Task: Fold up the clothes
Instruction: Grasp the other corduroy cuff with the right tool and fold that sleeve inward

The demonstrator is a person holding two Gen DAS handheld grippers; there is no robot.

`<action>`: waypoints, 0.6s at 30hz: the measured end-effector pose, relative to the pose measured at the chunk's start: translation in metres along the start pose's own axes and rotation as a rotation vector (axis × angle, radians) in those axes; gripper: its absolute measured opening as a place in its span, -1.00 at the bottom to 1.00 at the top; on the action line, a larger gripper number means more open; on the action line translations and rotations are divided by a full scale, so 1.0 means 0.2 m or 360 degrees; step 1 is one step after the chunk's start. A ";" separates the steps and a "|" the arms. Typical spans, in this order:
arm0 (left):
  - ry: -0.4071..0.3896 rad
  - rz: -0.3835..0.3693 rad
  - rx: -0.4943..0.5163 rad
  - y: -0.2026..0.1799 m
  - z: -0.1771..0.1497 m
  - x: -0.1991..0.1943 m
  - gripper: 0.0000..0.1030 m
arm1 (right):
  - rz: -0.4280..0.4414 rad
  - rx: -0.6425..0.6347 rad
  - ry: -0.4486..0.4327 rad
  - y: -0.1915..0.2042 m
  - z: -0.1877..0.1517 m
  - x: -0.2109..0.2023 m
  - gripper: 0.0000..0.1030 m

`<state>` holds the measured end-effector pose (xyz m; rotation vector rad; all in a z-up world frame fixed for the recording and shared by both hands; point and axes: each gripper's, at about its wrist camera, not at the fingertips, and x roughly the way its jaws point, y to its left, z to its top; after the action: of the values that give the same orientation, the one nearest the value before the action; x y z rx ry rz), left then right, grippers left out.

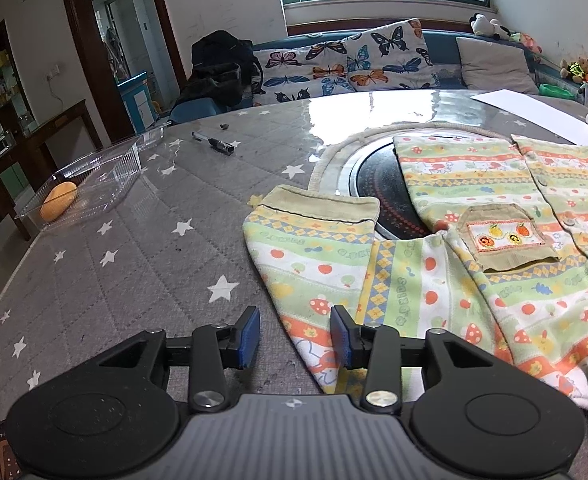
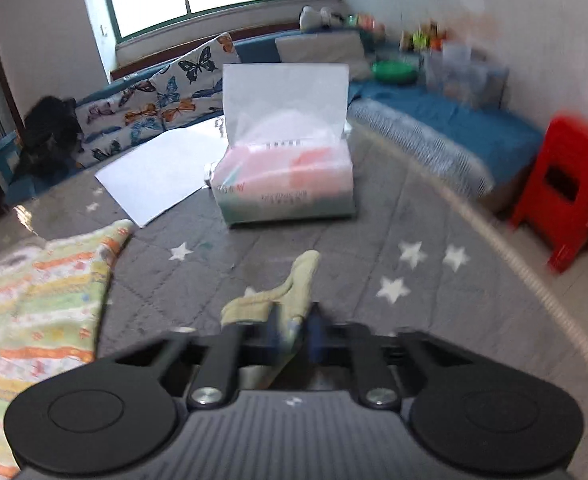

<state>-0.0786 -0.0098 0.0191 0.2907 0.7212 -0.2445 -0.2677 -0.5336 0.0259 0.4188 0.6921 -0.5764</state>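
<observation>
A child's patterned shirt [image 1: 465, 240], green, yellow and orange with a khaki chest pocket, lies spread on the grey star-print table cover. Its left sleeve with a khaki cuff [image 1: 321, 204] is folded across toward the left. My left gripper [image 1: 295, 336] is open and empty, its blue pads straddling the sleeve's lower edge just above the cloth. In the blurred right wrist view my right gripper [image 2: 294, 330] is shut on a khaki-green cuff [image 2: 290, 292] of the shirt, lifted above the table. The shirt's body [image 2: 42, 304] lies to its left.
A clear plastic tray [image 1: 94, 176] with an orange fruit [image 1: 58, 201] sits far left, a pen [image 1: 213, 143] behind it. A round hob [image 1: 377, 184] is set in the table under the shirt. A tissue pack [image 2: 286, 176], white paper [image 2: 162, 168] and a red stool [image 2: 565, 196] lie ahead on the right.
</observation>
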 end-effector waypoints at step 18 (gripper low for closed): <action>-0.0034 -0.0020 0.0001 0.01 0.02 -0.04 -0.13 | -0.0174 -0.0099 -0.0127 -0.20 -0.26 -0.34 -0.48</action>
<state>-0.0815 -0.0094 0.0284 0.2837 0.7022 -0.2597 -0.3599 -0.5116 0.0298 0.2998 0.6577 -0.6697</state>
